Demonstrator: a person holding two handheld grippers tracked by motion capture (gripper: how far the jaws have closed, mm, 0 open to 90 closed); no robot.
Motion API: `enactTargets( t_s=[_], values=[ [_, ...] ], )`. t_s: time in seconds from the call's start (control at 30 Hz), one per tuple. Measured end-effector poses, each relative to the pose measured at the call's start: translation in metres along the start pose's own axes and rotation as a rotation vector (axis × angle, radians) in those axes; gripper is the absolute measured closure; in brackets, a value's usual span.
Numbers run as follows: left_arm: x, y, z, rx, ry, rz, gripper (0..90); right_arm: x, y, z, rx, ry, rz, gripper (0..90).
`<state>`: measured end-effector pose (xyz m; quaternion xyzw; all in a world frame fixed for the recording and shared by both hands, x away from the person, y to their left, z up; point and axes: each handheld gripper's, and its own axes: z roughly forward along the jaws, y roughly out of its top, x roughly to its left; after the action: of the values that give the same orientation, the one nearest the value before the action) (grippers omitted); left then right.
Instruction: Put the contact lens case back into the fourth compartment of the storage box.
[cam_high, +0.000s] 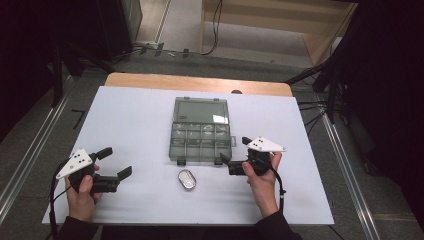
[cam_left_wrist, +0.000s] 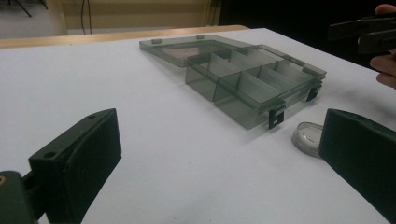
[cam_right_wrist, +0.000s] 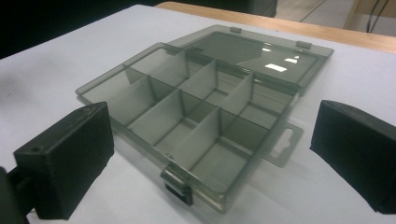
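Reaching for the small oval tin (cam_high: 186, 179) before the open compartment box (cam_high: 201, 142), both grippers, left gripper (cam_high: 116, 164) and right gripper (cam_high: 235, 154), with jaws apart, should close on its long sides.

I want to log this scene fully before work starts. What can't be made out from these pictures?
- Small oval container: too small in the high view to tell what it holds; in the left gripper view, that gripper's jaw hides part of it.
- Compartment box: the near corners lie behind the right gripper's jaws in its own view.
- Left gripper: the hand covers its body in the high view.
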<state>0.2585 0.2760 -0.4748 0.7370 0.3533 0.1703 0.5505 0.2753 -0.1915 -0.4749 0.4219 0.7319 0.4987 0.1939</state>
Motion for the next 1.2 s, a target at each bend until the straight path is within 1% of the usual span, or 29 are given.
enactTargets(
  t_s=[0.03, 0.13, 0.27, 0.33, 0.4, 0.43, 0.47, 0.53, 0.63, 0.77, 0.93, 1.03, 1.1, 1.2],
  values=[
    [0.0, -0.001, -0.002, -0.004, 0.001, -0.006, 0.0, 0.003, 0.001, 0.0, 0.003, 0.003, -0.008, 0.0],
    [0.002, -0.004, -0.007, -0.005, 0.009, -0.002, 0.0, 0.01, 0.004, 0.002, 0.008, 0.016, -0.026, 0.0],
    [0.005, -0.007, -0.014, -0.01, 0.018, -0.012, 0.0, 0.018, 0.005, 0.006, 0.025, 0.035, -0.03, 0.0],
    [0.006, -0.009, -0.017, -0.009, 0.022, -0.01, 0.0, 0.022, 0.005, 0.008, 0.032, 0.048, -0.02, 0.0],
    [0.006, -0.01, -0.02, -0.019, 0.02, -0.015, 0.0, 0.028, 0.005, 0.012, 0.047, 0.055, -0.03, 0.0],
    [0.007, -0.011, -0.021, -0.016, 0.021, -0.011, 0.0, 0.032, 0.005, 0.014, 0.057, 0.062, -0.041, 0.0],
    [0.007, -0.011, -0.021, -0.018, 0.021, -0.014, 0.0, 0.036, 0.005, 0.016, 0.064, 0.068, -0.06, 0.0],
    [0.007, -0.012, -0.021, -0.018, 0.023, -0.016, 0.0, 0.043, 0.005, 0.02, 0.094, 0.082, -0.073, 0.0],
    [0.008, -0.012, -0.019, -0.018, 0.013, -0.014, 0.0, 0.053, 0.004, 0.026, 0.124, 0.116, -0.069, 0.0],
    [0.007, -0.013, -0.014, -0.01, 0.005, -0.008, 0.0, 0.066, 0.002, 0.032, 0.158, 0.142, -0.087, 0.0],
    [0.008, -0.015, -0.013, -0.008, -0.001, -0.011, 0.0, 0.077, 0.001, 0.038, 0.183, 0.17, -0.105, 0.0],
    [0.01, -0.016, -0.013, -0.012, 0.0, -0.025, 0.0, 0.083, -0.001, 0.042, 0.207, 0.181, -0.123, 0.0],
    [0.011, -0.017, -0.013, -0.015, 0.002, -0.028, 0.0, 0.086, -0.002, 0.044, 0.221, 0.198, -0.128, 0.0],
    [0.01, -0.017, -0.013, -0.015, 0.002, -0.028, 0.0, 0.089, -0.004, 0.046, 0.234, 0.204, -0.138, 0.0]
  ],
)
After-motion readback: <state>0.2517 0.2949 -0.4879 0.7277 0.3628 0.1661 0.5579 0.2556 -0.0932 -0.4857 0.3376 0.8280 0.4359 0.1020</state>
